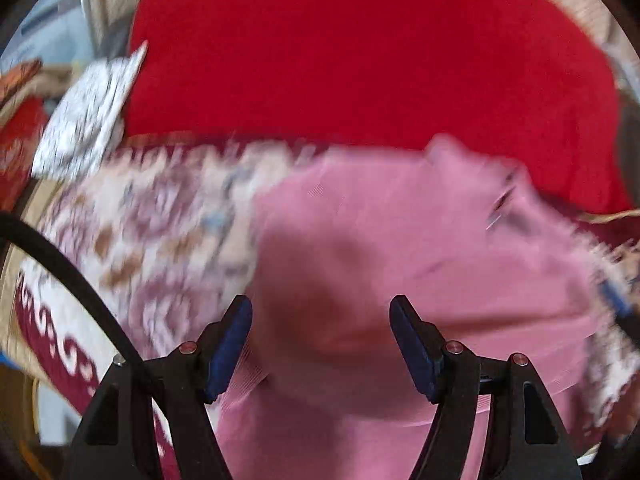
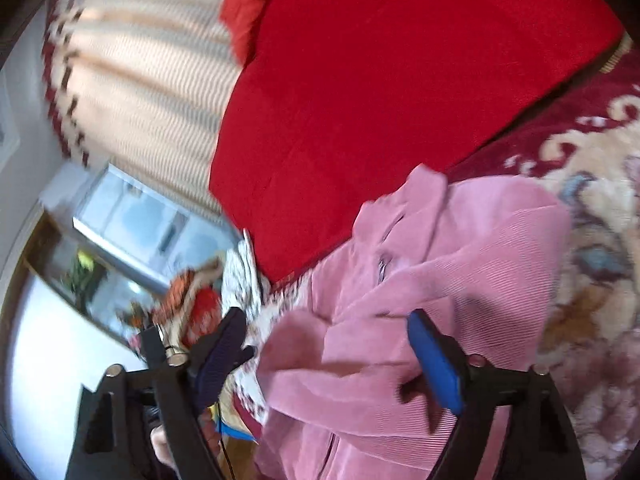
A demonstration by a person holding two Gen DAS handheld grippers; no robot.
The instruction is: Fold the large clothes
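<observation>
Two tongs spread over pink corduroy garment (image 2: 460, 256), nothing pinched: left tongs (image 1: 320, 344) above it lower centre; right tongs (image 2: 328, 352) straddle bunched folds. Garment lies on patterned rug (image 2: 592, 184), red cushion (image 1: 360, 52) behind.

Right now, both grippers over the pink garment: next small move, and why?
Probably lower the left gripper onto the pink garment and close on a fold. Its jaws stand open with fabric under them, nothing pinched. The right gripper is also open over bunched cloth, so the garment lies rumpled on the patterned cover, ungripped.
</observation>
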